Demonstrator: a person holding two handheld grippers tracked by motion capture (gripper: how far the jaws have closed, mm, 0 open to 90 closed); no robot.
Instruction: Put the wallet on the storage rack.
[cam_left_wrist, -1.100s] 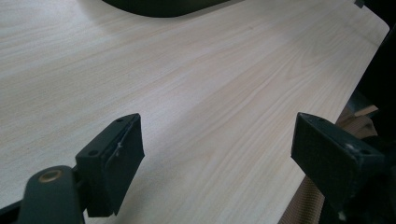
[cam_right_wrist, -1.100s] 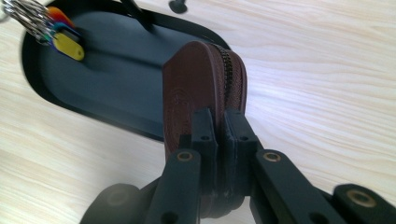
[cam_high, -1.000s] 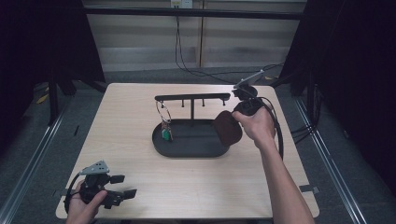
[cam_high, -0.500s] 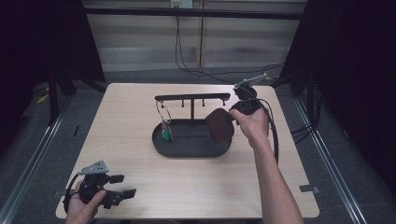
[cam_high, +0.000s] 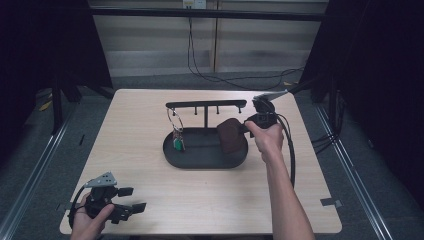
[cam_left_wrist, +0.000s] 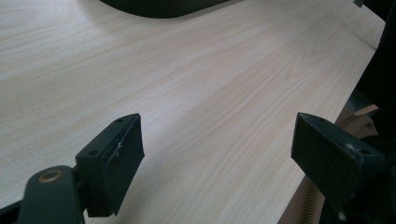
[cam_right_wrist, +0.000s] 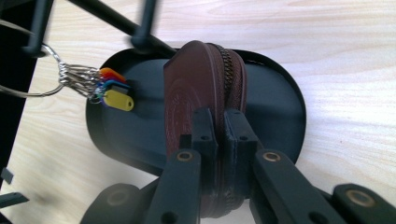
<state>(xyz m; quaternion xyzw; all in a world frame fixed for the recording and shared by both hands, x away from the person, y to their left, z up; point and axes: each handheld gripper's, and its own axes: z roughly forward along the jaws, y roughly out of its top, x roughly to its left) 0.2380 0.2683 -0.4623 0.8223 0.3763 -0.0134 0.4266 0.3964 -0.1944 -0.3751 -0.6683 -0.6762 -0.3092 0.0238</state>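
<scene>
Brown round leather zip pouch (cam_right_wrist: 205, 93) sits pinched on edge in the right claw (cam_right_wrist: 219, 123), whose jaws are clamped on its rim near the zipper; in the high view it hangs over the right end of the black oval metal tray (cam_high: 200, 160) on the pale wooden bench (cam_high: 140, 125).

The grip takes only a narrow bite of the rim, so I judge the pouch could swivel or slip out if the hand tilts or jolts on the way down, and land half on the tray wall or roll onto the bench.

The black T-shaped hanger rail (cam_high: 205, 104) stands from the tray just beside the pouch. Drifting towards it could knock the post or peg and shove the whole stand.

The bunch of keys with coloured tags (cam_right_wrist: 105, 88) hangs from a peg at the far end, well apart from the pouch, so a snag there looks unlikely unless the stand is bumped and the ring swings.

The left claw (cam_left_wrist: 219, 154) rests near the front corner of the bench with jaws wide apart and nothing between them, too far off to steady the tray.
</scene>
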